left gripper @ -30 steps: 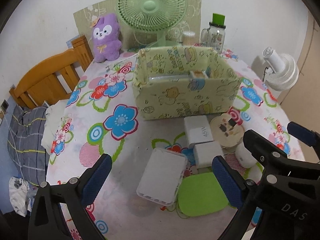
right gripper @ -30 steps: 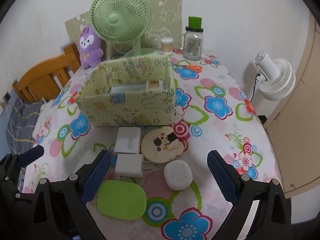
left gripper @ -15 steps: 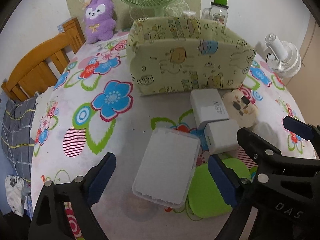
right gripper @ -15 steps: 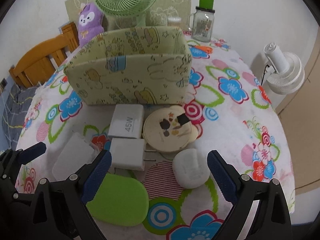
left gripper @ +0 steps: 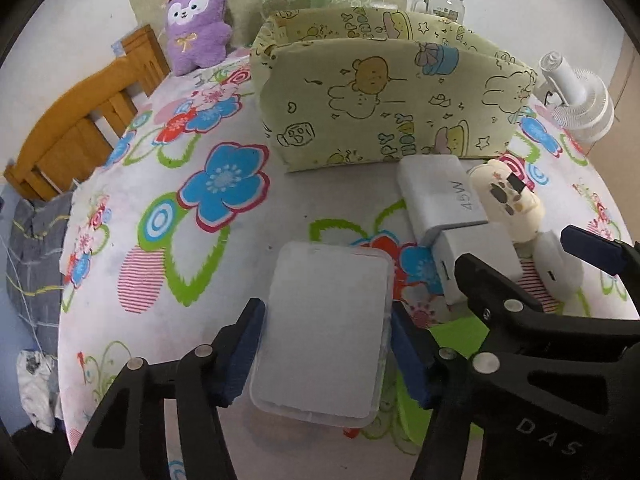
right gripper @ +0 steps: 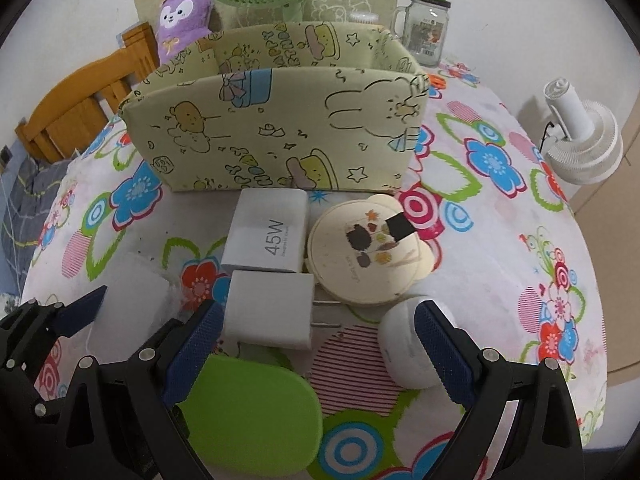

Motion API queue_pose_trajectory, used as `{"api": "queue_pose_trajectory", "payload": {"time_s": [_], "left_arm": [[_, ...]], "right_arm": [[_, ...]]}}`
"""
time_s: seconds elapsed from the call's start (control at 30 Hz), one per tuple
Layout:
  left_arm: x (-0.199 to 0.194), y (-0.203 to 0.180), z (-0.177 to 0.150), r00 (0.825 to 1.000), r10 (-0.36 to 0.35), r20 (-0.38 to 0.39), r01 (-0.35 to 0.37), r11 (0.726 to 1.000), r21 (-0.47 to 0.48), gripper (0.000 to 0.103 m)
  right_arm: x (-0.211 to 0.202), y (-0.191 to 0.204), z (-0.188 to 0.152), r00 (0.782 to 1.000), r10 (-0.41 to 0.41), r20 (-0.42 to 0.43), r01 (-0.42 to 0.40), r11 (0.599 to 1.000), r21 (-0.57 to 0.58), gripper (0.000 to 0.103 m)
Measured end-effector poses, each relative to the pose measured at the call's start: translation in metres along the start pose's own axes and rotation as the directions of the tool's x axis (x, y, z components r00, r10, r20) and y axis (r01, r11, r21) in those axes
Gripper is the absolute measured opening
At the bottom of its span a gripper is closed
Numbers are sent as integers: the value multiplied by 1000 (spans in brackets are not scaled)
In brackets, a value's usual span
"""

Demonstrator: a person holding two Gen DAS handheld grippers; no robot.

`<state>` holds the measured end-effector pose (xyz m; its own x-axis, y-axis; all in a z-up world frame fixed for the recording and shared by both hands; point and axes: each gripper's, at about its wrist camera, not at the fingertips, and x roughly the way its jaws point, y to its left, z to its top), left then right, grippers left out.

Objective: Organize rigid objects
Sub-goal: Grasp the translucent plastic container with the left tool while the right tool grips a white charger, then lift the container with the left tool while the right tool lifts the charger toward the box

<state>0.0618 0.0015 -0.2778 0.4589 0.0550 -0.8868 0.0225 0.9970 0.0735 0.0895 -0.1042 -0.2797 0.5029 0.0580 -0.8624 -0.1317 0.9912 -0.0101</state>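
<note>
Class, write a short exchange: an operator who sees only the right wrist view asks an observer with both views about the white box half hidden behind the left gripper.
Operator: In my view the left gripper covers most of that white box. Is the box between its jaws?
Observer: Yes. The left gripper is closing its jaws with the white box between them, and the pads look to touch its two long sides.
Operator: How does the box lie?
Observer: Flat on the tablecloth, lid up, its far short end towards the fabric bin.
</note>
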Motion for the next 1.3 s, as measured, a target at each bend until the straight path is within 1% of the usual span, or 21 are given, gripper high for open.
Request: {"api": "queue_pose_trajectory", "payload": {"time_s": [0.1, 0.23, 0.27, 0.3, 0.37, 0.43, 0.47, 0.5, 0.8, 1.3], "left_arm": [[2, 4, 2, 1000, -11, -2, 11, 1000, -15, 63], [4, 5, 5, 1000, -14, 0, 14, 1000, -13, 62], [4, 5, 5, 1000, -14, 0, 14, 1000, -12, 62], [4, 5, 5, 1000, -14, -1, 14, 1000, -13, 62], [4, 4, 5, 1000, -13, 0, 13, 1000, -12, 62], [5, 5, 5, 1000, -14, -3, 14, 1000, -17, 62], [5, 4, 5, 1000, -14, -4, 13, 1000, -17, 62], [5, 4, 5, 1000, -13, -5, 13, 1000, -18, 62], [0, 5, 6, 999, -41, -15, 40, 998, -42, 61], [-37, -2, 21, 998, -40, 48, 42, 998, -45, 61]], "right_arm": [[5, 2, 2, 1000, 2, -9, -1, 1000, 20, 98], [9, 7, 6, 1000, -22, -7, 22, 1000, 10, 97], [10, 9, 7, 1000, -26, -8, 26, 1000, 5, 94], [12, 12, 8, 999, -30, -12, 30, 1000, -6, 87], [16, 14, 9, 999, -2, -43, 2, 1000, 10, 81], [16, 16, 8, 999, -9, -40, 9, 1000, 15, 76], [16, 17, 8, 999, -8, -40, 9, 1000, 13, 72], [16, 20, 8, 999, -15, -40, 15, 1000, 6, 65], [9, 19, 10, 999, -20, -51, 21, 1000, 20, 65], [-28, 10, 23, 1000, -18, 7, 17, 999, 46, 65]]}}
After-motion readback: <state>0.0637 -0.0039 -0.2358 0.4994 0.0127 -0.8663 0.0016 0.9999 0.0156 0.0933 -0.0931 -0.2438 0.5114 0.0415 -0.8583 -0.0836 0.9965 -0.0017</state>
